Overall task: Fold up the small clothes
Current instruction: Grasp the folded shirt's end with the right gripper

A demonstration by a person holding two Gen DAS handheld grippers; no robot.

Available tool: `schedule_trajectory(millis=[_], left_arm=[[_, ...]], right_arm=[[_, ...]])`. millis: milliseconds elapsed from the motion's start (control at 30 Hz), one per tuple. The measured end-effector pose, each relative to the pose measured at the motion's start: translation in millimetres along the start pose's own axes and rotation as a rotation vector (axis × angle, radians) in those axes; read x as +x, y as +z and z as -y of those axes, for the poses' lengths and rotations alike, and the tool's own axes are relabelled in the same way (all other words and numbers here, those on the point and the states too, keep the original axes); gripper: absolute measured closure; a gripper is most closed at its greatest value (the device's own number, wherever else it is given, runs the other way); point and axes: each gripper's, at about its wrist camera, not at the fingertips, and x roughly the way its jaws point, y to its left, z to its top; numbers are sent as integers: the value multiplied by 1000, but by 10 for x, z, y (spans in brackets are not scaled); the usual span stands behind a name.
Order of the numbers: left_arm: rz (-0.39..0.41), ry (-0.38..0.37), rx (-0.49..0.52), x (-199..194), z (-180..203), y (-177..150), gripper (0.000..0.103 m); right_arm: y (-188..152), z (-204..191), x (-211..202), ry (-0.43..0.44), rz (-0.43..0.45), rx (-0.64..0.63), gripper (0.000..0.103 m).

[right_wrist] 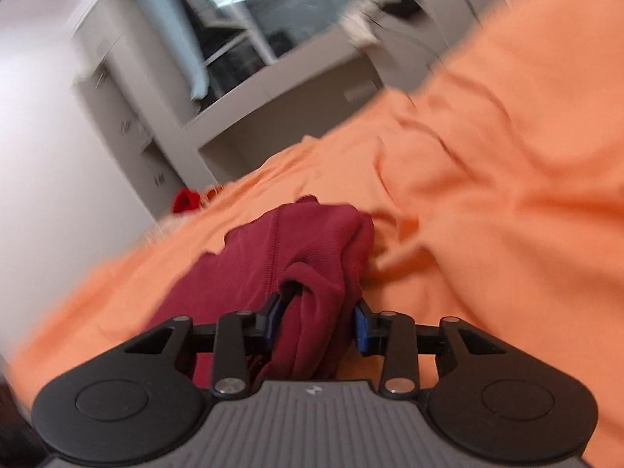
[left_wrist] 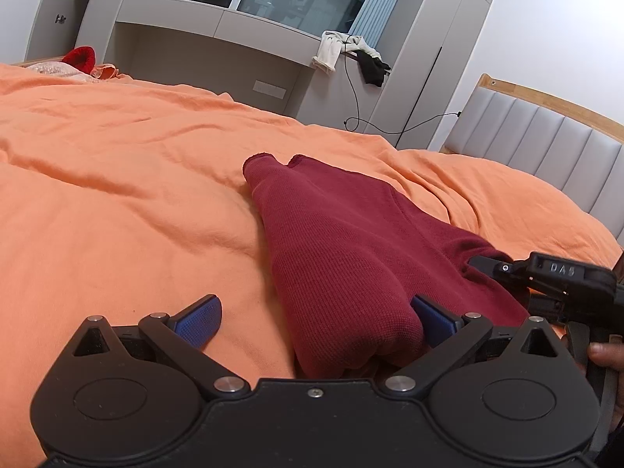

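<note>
- Left gripper point(left_wrist: 318, 321), nearest the lens, stands with jaws wide apart; its right blue pad touches the near bunched end of the maroon garment point(left_wrist: 351, 249), while the left pad hangs over bare orange bedcover point(left_wrist: 117, 179).
- Right gripper point(right_wrist: 318, 321) is clamped on a gathered fold of the same maroon garment point(right_wrist: 288, 241) at its near right corner; this view is blurred.
- Lying on the bedcover, the garment runs lengthwise away from both grippers, its two narrow ends pointing towards the grey cabinet point(left_wrist: 218, 50).
- Judged from this, the left gripper need only shift right and close to take its corner.
</note>
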Motion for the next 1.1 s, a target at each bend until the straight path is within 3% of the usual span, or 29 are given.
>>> schedule_trajectory(millis=[133, 233, 733, 833, 967, 1100], left_arm=[[0, 0, 1, -1, -2, -2, 0], [0, 0, 1, 0, -3, -3, 0], [1, 1, 1, 1, -1, -4, 0], [1, 1, 2, 1, -1, -4, 0], [1, 1, 2, 2, -2, -4, 0], [1, 1, 2, 3, 0, -5, 0]], right_arm=[[-113, -401, -48, -111, 57, -297, 65], [-148, -518, -39, -138, 70, -361, 66], [-85, -335, -66, -97, 46, -258, 59], [-51, -282, -79, -73, 40, -212, 53], [19, -117, -71, 3, 11, -66, 33], [50, 79, -38, 68, -15, 96, 27]])
